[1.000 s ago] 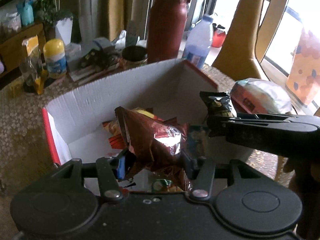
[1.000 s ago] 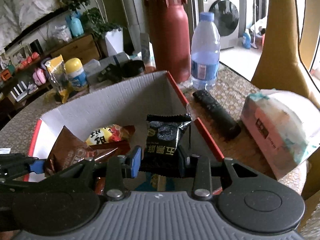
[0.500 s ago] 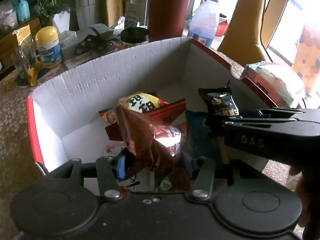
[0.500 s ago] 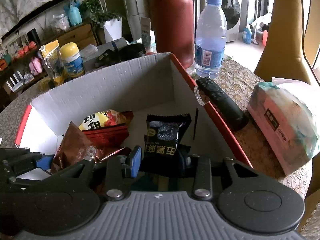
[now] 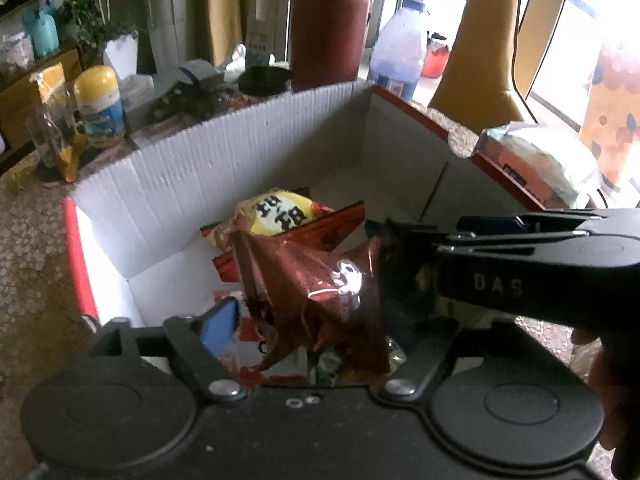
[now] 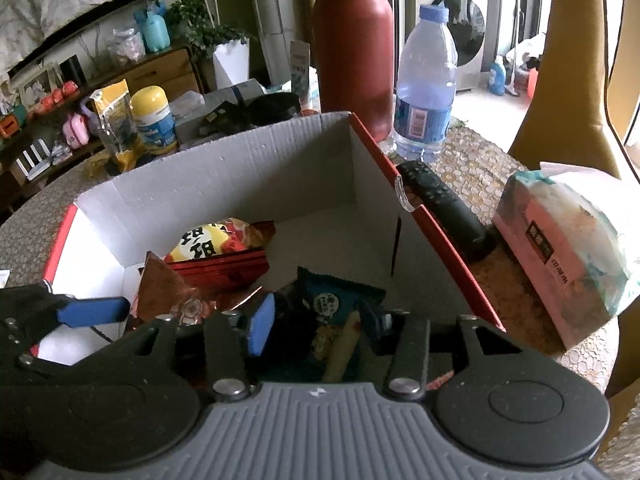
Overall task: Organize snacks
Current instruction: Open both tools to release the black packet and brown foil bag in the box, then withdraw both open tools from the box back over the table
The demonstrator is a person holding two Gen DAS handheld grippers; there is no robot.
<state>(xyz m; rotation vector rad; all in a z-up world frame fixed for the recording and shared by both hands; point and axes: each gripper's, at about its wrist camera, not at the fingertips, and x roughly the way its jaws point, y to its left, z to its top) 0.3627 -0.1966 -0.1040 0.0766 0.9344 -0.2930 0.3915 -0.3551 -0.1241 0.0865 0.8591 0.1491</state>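
Observation:
An open white cardboard box with red edges (image 5: 224,168) (image 6: 256,168) holds a yellow snack bag (image 5: 280,212) (image 6: 208,240) and a red packet (image 6: 220,268). My left gripper (image 5: 312,320) is inside the box with its jaws spread; a crumpled brown foil snack bag (image 5: 316,292) (image 6: 164,292) sits between them, loose. My right gripper (image 6: 320,320) is also open over the box, and a dark blue snack packet (image 6: 332,304) lies tilted between its fingers. The right gripper's black arm (image 5: 520,264) crosses the left wrist view.
Behind the box stand a dark red flask (image 6: 352,48), a water bottle (image 6: 424,92) and a yellow-lidded tub (image 6: 154,120). A black remote (image 6: 444,208) and a tissue pack (image 6: 572,248) lie right of the box. A yellow chair back (image 5: 480,40) is behind.
Both grippers dropped lower into the box and their jaws opened. The dark packet tipped over from upright between the right fingers. The brown bag slackened between the left fingers.

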